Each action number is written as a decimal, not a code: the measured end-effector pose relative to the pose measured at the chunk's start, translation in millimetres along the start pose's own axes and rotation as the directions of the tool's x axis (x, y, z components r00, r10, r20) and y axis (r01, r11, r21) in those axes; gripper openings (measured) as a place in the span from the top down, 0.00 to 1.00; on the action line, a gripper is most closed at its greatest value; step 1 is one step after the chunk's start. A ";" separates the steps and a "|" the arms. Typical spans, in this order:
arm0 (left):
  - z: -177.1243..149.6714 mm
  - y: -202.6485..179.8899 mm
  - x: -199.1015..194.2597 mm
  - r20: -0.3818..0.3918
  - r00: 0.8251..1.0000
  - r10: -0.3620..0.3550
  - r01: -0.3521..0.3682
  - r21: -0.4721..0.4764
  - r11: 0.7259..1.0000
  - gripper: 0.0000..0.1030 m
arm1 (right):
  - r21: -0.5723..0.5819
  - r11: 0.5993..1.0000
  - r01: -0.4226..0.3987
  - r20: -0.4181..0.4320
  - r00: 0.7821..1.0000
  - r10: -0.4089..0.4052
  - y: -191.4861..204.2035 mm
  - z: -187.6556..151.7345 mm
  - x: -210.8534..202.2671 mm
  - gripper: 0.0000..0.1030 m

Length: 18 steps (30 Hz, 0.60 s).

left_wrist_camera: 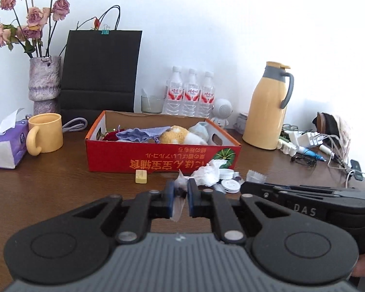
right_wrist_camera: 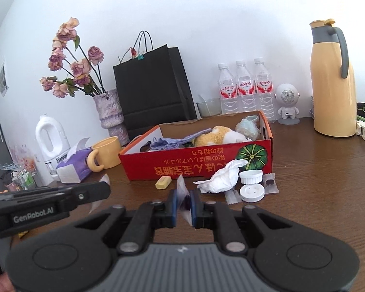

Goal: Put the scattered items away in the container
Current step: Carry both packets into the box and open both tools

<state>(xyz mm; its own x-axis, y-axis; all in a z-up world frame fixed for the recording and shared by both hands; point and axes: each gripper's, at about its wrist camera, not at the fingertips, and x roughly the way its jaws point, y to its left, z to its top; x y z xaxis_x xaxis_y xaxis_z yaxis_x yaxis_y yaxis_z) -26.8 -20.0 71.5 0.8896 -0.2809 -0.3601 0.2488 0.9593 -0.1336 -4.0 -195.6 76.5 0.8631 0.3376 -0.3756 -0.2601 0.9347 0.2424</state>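
A red cardboard box [left_wrist_camera: 163, 157] [right_wrist_camera: 206, 155] sits on the brown table, holding a plush toy [left_wrist_camera: 180, 135], a purple pouch [left_wrist_camera: 143, 133] and other soft items. My left gripper [left_wrist_camera: 181, 193] is shut on a small clear plastic packet [left_wrist_camera: 180, 182] just above the table in front of the box. My right gripper [right_wrist_camera: 183, 200] is shut on a similar clear packet [right_wrist_camera: 182, 189] with something dark inside. Loose in front of the box lie a yellow eraser [left_wrist_camera: 141, 176] [right_wrist_camera: 163, 182], a crumpled white tissue [left_wrist_camera: 209, 174] [right_wrist_camera: 223, 176], white round lids [right_wrist_camera: 251, 186] and clear wrappers [right_wrist_camera: 270, 182].
A yellow mug [left_wrist_camera: 45, 133], tissue pack [left_wrist_camera: 4, 143], vase of dried roses [left_wrist_camera: 45, 85], black paper bag [left_wrist_camera: 99, 70], three water bottles [left_wrist_camera: 189, 95], white robot figure [right_wrist_camera: 288, 107] and yellow thermos [left_wrist_camera: 270, 104] ring the box. Cables and chargers [left_wrist_camera: 311, 146] lie at right.
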 end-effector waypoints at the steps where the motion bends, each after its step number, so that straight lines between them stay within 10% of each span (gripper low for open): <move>1: -6.0 -4.5 -10.2 0.016 1.000 0.011 -0.011 0.019 1.000 0.89 | -0.010 1.000 0.010 0.007 1.000 -0.010 5.8 -3.6 -10.3 0.90; 18: -32.2 -40.5 -149.7 0.218 0.970 0.112 -0.121 0.030 0.992 0.89 | -0.102 0.989 0.109 0.166 0.982 -0.091 83.1 -34.5 -155.5 0.90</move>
<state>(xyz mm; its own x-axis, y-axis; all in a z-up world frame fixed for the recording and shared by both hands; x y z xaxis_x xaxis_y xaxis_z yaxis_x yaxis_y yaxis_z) -182.4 -17.7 101.1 0.9738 -0.1583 -0.1630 0.1502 0.9868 -0.0612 -174.7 -166.5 124.2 0.9430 0.2279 -0.2427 -0.2072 0.9723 0.1077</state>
